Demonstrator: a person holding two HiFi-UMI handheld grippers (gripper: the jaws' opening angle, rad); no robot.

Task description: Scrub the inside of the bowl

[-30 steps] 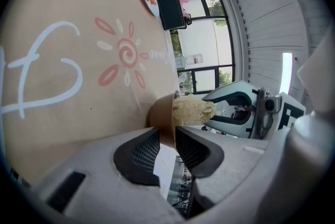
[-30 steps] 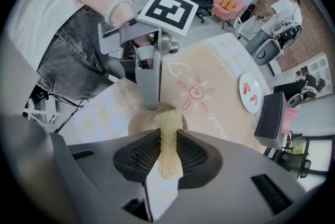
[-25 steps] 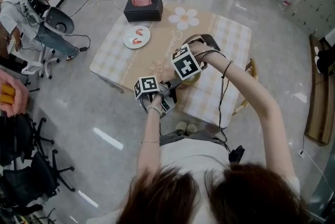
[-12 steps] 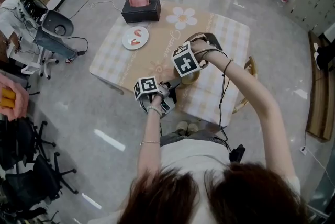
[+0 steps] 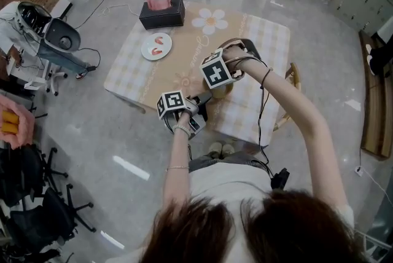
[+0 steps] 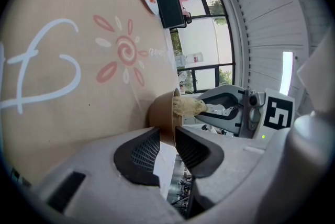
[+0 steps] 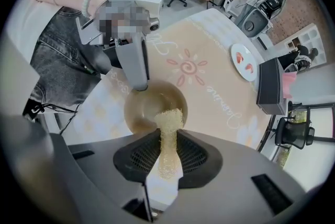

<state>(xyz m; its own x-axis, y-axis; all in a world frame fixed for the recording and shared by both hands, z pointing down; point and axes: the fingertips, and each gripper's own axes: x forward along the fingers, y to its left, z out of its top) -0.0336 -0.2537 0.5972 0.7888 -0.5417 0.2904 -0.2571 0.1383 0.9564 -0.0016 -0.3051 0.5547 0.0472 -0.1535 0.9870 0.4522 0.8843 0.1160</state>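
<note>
At far left of the low table (image 5: 258,40), in the head view: 1 white plate (image 5: 156,46) with red pieces and, behind it, a dark tissue box (image 5: 162,13). Both are well apart from the work.

Near the front edge, centre-left: the left gripper (image 6: 167,135) has its 2 jaws drawn to a narrow gap with the rim of the brown bowl (image 6: 158,113) pinched between the ribbed pads (image 6: 144,152). The bowl sits on the cloth, mouth up, just this side of the printed sun motif. The grip looks like a steadying hold, not a lift.

Centre-right: the right gripper (image 7: 168,140) comes at the bowl from above, jaws clamped on a yellowish mesh scrubber (image 7: 168,122). The scrubber sticks out past the jaw tips and its free end is inside the bowl, low on the near inner wall. Whether it presses on the wall or sits just off it cannot be told. No suds or soil can be made out on the inner surface.

Judgement: the scrubbing step itself is in hand, with 1 gripper anchoring and 1 working. How much of the inside is covered cannot be read. The next move calls for sweeping the scrubber round the wall and across the bottom with light downward pressure. The left clamp must stay firm so the bowl neither spins nor slides toward the table edge. The sweep also needs to steer clear of the left jaw on the rim.
</note>
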